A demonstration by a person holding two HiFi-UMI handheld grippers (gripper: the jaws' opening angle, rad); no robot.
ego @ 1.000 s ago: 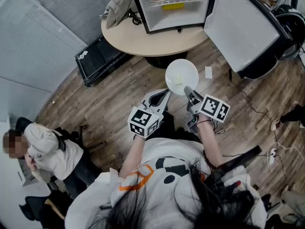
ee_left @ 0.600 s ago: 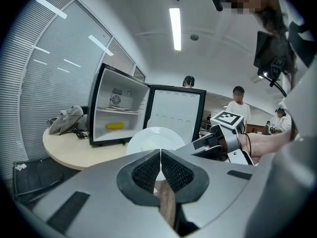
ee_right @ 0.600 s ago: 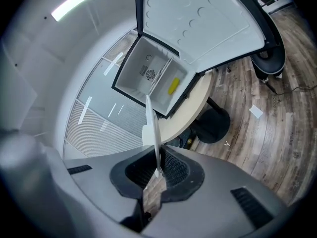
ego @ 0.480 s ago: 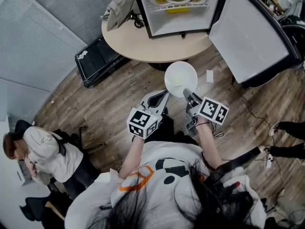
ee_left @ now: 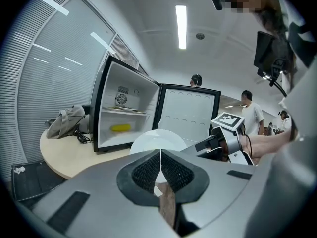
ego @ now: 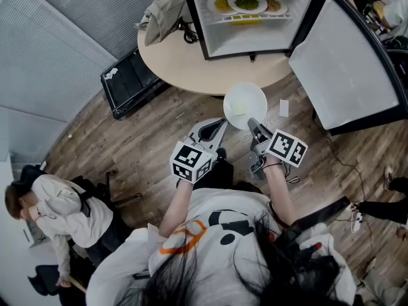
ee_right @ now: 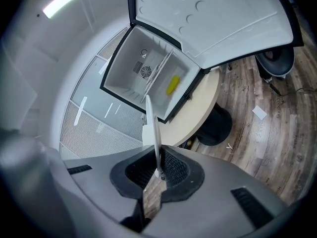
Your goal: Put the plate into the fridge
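Note:
An open mini fridge (ego: 248,18) stands on a round wooden table (ego: 191,56), its door (ego: 344,69) swung out to the right. Plates of food (ego: 247,4) sit on its shelf, and a yellow item (ee_left: 121,127) lies below them. My right gripper (ego: 254,125) is shut on the near rim of a white plate (ego: 245,106), held out over the floor just short of the table edge. In the right gripper view the plate (ee_right: 155,133) stands edge-on between the pads of the right gripper (ee_right: 158,171). My left gripper (ego: 220,127) hangs beside it, shut and empty, its jaws pressed together (ee_left: 160,157).
A black case (ego: 131,78) lies on the wooden floor left of the table. A grey bag (ego: 162,8) with cables rests on the table's left side. A slip of paper (ego: 284,108) lies on the floor. A person (ego: 57,196) sits at the lower left.
Both grippers and the plate have moved forward toward the table and fridge, which now fill more of the view. The person at the lower left has leaned over.

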